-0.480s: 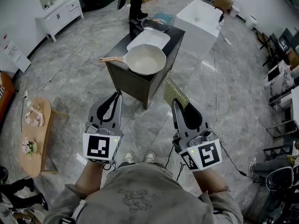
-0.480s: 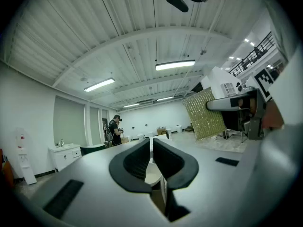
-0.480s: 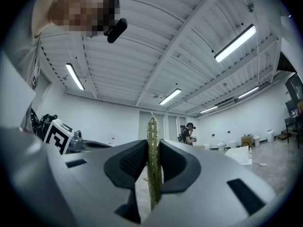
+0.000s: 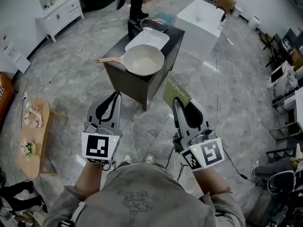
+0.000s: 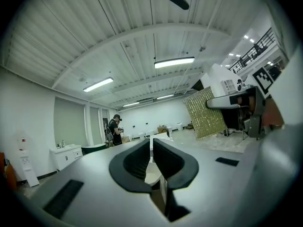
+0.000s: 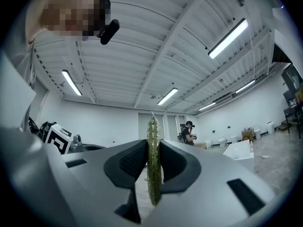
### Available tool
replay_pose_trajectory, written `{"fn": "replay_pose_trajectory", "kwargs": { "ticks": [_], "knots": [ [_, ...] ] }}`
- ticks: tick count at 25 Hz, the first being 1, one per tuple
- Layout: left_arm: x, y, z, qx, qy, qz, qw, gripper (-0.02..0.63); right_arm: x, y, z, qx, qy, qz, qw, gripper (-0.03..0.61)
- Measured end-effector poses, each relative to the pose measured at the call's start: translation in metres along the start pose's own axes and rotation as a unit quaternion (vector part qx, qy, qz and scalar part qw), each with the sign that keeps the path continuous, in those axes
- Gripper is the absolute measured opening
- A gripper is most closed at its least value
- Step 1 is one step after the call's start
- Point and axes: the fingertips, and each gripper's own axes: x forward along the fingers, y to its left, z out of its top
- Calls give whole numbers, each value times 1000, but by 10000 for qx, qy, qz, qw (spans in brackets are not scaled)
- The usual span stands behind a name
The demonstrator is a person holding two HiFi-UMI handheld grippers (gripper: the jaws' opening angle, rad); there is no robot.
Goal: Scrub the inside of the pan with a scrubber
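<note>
Resting on the near end of the bench (image 4: 129,85), the pan (image 4: 143,60) points its handle off the bench's left edge. Its inside is pale, and no surface detail can be made out at this range. Behind it on the bench lies a white tray (image 4: 150,38), partly overlapped by the pan's rim. A dark dish (image 4: 154,25) sits at the bench's far end, its contents unclear.

Both grippers are short of the bench and well apart from it. The left gripper (image 4: 115,95) has its jaws pressed together with nothing between them. In the left gripper view a pale shape shows past the slit, too small to identify. The right gripper (image 4: 175,101) has its jaws pinching the scrubber (image 4: 176,91), which projects past the tips toward the bench. In the right gripper view the scrubber appears edge-on as a thin green-gold strip, so its face is hidden.

A bystander (image 4: 137,1) stands at the bench's far side, cut off at the head view's top edge.
</note>
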Motion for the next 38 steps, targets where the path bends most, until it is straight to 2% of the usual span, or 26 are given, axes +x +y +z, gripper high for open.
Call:
{"fn": "replay_pose_trajectory", "kwargs": {
  "ticks": [11, 22, 35, 38],
  "knots": [
    [15, -24, 8, 174, -65, 163, 9997, 32, -11, -29, -9, 124, 19, 172, 9998, 77],
    [31, -25, -2, 226, 38, 323, 9992, 32, -1, -49, -17, 209, -22, 257, 9994, 77],
    [81, 18, -27, 166, 29, 380, 9991, 32, 65, -69, -46, 156, 139, 349, 9992, 77],
    [98, 32, -35, 73, 130, 361, 9992, 32, 87, -75, -53, 163, 184, 322, 9992, 77]
  ]
}}
